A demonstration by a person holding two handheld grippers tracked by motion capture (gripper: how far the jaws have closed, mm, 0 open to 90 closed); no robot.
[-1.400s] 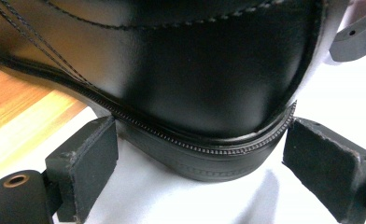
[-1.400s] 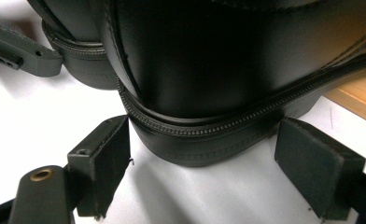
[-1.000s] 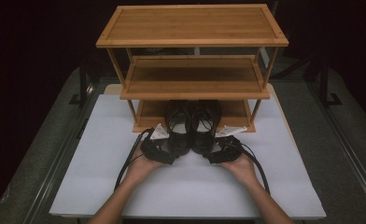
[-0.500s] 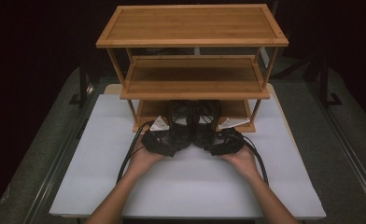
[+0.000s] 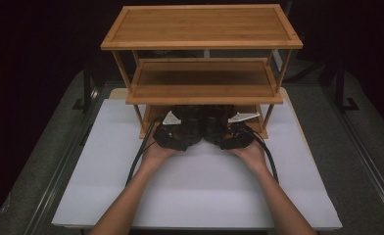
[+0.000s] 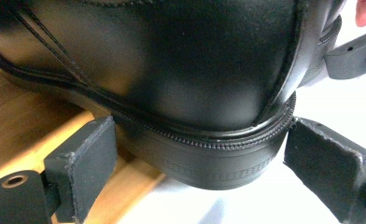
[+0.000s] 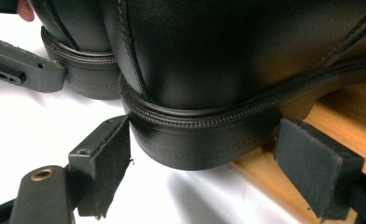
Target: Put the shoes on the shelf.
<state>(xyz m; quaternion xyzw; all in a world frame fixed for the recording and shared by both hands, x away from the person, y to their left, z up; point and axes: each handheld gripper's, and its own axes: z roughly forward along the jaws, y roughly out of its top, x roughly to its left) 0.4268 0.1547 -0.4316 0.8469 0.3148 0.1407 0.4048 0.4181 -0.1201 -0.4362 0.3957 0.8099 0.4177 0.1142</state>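
Note:
Two black leather shoes stand side by side with their toes under the lowest board of a wooden rack (image 5: 200, 27). My left gripper (image 5: 184, 132) is shut on the heel of the left shoe (image 5: 187, 120). In the left gripper view its pads (image 6: 95, 154) press the sides of the heel sole of the left shoe (image 6: 172, 60). My right gripper (image 5: 225, 132) is shut on the right shoe (image 5: 217, 120) the same way. The right gripper view has the right gripper (image 7: 204, 140) with the heel of the right shoe (image 7: 228, 51) between its pads (image 7: 312, 163). Both heels hang over the white mat.
The rack has three bamboo boards; the lowest one (image 7: 349, 116) lies just under the shoes' soles. It stands at the far end of a white mat (image 5: 204, 191) on a grey table. Cables trail back from both grippers beside the person's forearms.
Both hands have moved away from the person toward the rack, carrying the shoes further in under the middle board.

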